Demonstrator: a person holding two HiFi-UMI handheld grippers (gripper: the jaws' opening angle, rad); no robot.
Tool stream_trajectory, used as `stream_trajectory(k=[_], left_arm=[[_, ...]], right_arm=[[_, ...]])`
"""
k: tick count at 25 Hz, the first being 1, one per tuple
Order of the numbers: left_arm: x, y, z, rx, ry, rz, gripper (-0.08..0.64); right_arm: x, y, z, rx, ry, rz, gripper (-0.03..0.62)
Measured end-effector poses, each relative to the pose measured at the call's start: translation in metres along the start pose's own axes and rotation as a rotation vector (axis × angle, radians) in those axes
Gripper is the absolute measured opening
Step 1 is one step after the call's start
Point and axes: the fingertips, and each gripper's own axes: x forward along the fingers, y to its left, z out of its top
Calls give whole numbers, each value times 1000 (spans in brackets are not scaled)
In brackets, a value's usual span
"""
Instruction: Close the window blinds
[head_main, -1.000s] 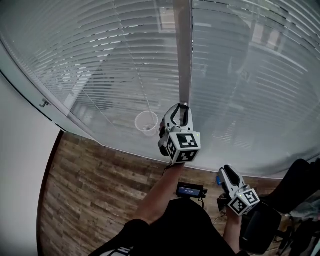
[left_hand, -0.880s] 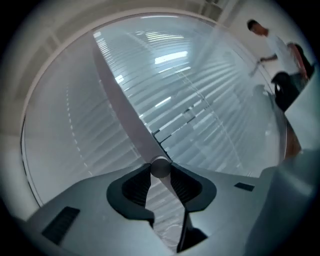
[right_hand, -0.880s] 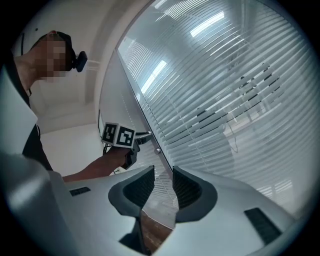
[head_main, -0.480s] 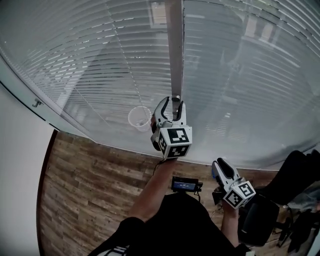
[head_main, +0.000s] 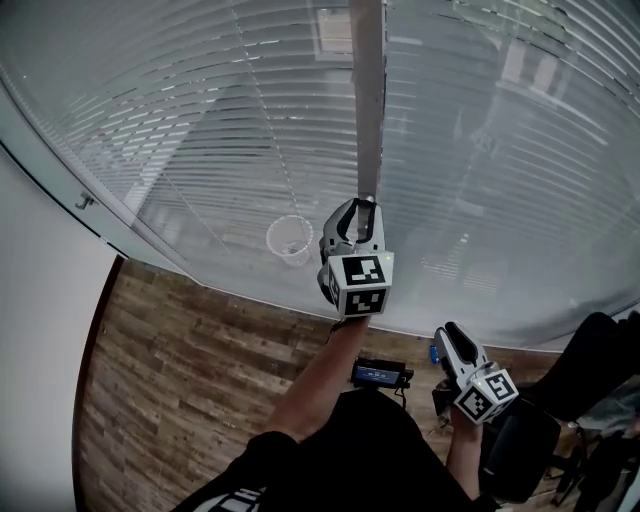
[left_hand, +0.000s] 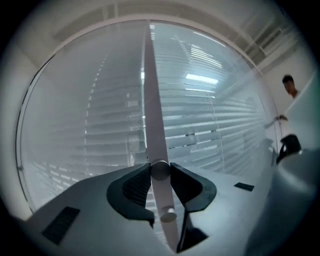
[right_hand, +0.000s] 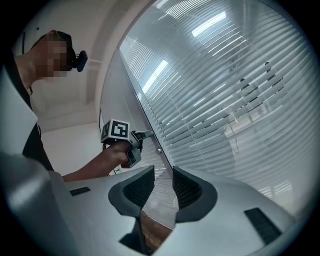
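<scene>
Grey slatted blinds (head_main: 200, 120) cover the glass wall ahead, their slats tilted nearly flat. A pale tilt wand (head_main: 368, 100) hangs down in front of them. My left gripper (head_main: 361, 207) points level at the blinds and holds the wand's lower end. In the left gripper view the wand (left_hand: 152, 110) runs up between the ribbed pads (left_hand: 137, 182), which press on it on both sides. These jaws have just been closing on the wand. My right gripper (head_main: 452, 340) hangs lower right, away from the blinds. It is open (right_hand: 162, 187) with nothing between its jaws.
Wood floor (head_main: 170, 360) lies below the blinds, with a white wall (head_main: 40, 330) at the left. A pale round ring (head_main: 290, 240) shows low on the blinds, left of the wand. A small dark device (head_main: 380, 376) sits at the person's waist, and a black seat (head_main: 520, 450) stands at lower right.
The left gripper has rolled a little on the wand, so its marker cube faces differently. Its jaws stood slightly wider half a second ago. The right gripper has stayed put.
</scene>
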Motion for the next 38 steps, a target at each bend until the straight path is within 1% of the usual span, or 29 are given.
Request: stream_trajectory(k=[1,2,5,8,9,10,11,12,13,14,16,17,18,19,20,21,22,23,24,25,28,29,32,34,35,36,37,38], left_arm=[[1,-1,0,91,13,18,135],[1,-2,0,164,26,31,135],[1,-5,1,344,63,63,135],[3,-9,-2,604,105,115,135],[3,-9,-3,672,117,131,135],[4,-8,-3,706,121,140,135],[4,-7,-3,694,115,137,135],[5,-7,-3,630,98,123,137],[5,-6,-3,521,76,97,137],[4,-5,-3,384,53,62,146],[-1,-5,-3,107,13,-9,193],[-3,-6,-3,-3,0,-37,193],[-3,-7,-4,-90,-5,-57,193],[-2,-7,-7,-161,-4,-70,193],[-1,-6,-10,-216,0,-78,193],[0,-3,-15,-252,7,-79,192],[0,0,-20,-264,15,-75,166],[1,1,-25,-249,21,-69,141],[1,0,-27,-208,25,-61,140],[2,0,-28,-140,28,-49,140],[0,1,-26,143,52,13,138],[0,0,-24,225,62,31,138],[7,-1,-13,416,90,69,137],[12,-2,-11,536,106,93,137],[13,-2,-12,580,111,102,137],[11,-3,-13,592,110,101,137],[9,-4,-14,553,102,87,138],[5,-5,-15,461,89,61,138]], right_arm=[[1,0,0,-1,1,1,98],[2,0,0,-1,3,3,98],[4,1,-1,0,10,7,98],[6,5,-2,-2,15,16,98],[8,6,-3,-4,17,20,98],[9,7,-3,-6,19,24,98],[11,8,-3,-7,20,27,98],[12,9,-3,-7,20,29,98],[13,10,-3,-7,20,29,98],[13,10,-3,-7,20,29,98],[11,10,-3,-7,20,26,98],[10,9,-4,-5,19,22,98],[8,7,-5,-2,19,18,98],[7,6,-8,3,17,15,98],[6,4,-11,7,16,12,98],[6,1,-15,11,15,10,98],[6,-1,-18,13,14,7,98],[6,-3,-21,13,13,4,98],[6,-4,-23,12,11,1,98],[7,-5,-24,10,8,1,98],[7,-1,-25,18,8,6,98],[7,1,-23,20,10,7,98],[13,4,-11,20,14,11,98],[18,5,-10,23,20,12,98],[18,5,-12,26,23,14,98],[17,6,-15,29,26,17,98],[15,8,-16,30,28,18,98],[12,9,-17,30,29,16,98]])
